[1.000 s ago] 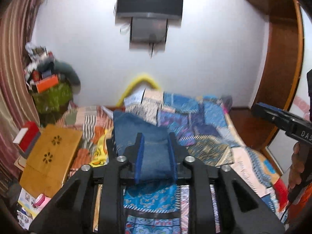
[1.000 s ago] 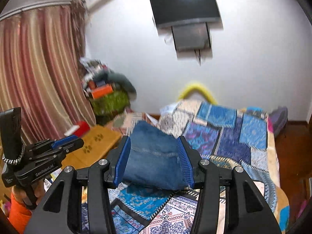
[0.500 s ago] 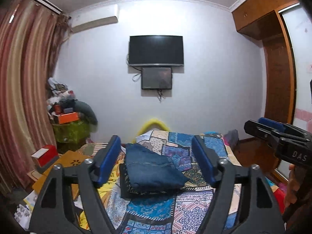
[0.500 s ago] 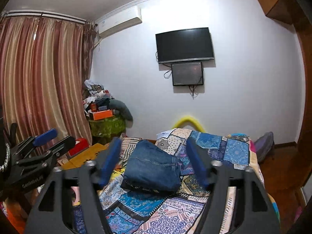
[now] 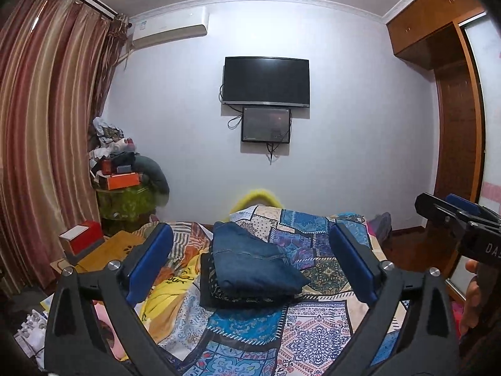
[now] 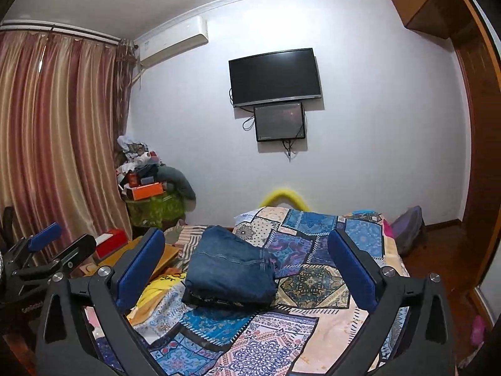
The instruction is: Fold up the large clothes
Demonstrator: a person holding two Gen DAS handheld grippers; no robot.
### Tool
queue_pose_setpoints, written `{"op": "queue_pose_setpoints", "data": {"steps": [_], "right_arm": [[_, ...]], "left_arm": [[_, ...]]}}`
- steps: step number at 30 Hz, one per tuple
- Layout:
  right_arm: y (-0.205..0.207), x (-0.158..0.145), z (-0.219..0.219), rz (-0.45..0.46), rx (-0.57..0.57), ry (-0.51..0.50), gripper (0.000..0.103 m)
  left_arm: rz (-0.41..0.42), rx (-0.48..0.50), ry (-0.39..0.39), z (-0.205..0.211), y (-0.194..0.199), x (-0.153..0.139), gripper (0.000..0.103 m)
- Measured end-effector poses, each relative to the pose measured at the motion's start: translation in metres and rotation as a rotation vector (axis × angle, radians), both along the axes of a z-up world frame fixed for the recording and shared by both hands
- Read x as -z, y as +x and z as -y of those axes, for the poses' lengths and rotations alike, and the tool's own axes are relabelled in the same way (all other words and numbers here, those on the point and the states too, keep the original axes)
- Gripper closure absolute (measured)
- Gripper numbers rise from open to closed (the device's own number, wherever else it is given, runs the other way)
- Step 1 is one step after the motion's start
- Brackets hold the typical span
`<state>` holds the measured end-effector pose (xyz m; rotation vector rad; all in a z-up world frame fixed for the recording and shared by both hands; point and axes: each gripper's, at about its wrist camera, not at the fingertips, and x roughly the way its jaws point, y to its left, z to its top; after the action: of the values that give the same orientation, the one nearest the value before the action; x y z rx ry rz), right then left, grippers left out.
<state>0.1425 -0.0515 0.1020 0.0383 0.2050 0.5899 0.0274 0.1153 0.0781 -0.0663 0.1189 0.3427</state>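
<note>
A folded pair of blue jeans [image 5: 250, 263] [image 6: 231, 266] lies on a dark patterned folded cloth [image 5: 216, 297] on the bed's patchwork quilt [image 5: 313, 329] [image 6: 281, 338]. My left gripper [image 5: 249, 232] hangs back from the jeans, jaws opening wide, with nothing between the blue pads. My right gripper [image 6: 245, 235] is likewise drawn back, its jaws opening and holding nothing. In the left wrist view the right gripper [image 5: 454, 216] shows at the right edge, held in a hand [image 5: 472, 300]. The left gripper [image 6: 59, 241] appears at the left edge of the right wrist view.
A yellow cloth [image 5: 169, 297] lies on the bed left of the jeans. Left of the bed stand a low wooden table [image 5: 103, 250], a red box [image 5: 83, 238] and a cluttered green-covered stand [image 5: 125, 194]. Curtains hang left, a wardrobe [image 5: 454, 125] rises right.
Both grippers let go of the folded jeans, pulled back and opened wide. The jeans stay on the bed, farther off in both views.
</note>
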Motion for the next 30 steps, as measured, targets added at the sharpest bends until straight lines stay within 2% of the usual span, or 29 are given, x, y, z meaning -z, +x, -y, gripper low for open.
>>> {"op": "queue_pose_setpoints", "data": {"steps": [8, 30], "right_arm": [[-0.012, 0.008, 0.004, 0.015, -0.003, -0.017, 0.0], [-0.014, 0.005, 0.008, 0.005, -0.002, -0.031, 0.0]], "left_arm": [[-0.011, -0.002, 0.001, 0.0, 0.004, 0.003, 0.003], [-0.027, 0.035, 0.001, 0.003, 0.009, 0.005, 0.002]]}}
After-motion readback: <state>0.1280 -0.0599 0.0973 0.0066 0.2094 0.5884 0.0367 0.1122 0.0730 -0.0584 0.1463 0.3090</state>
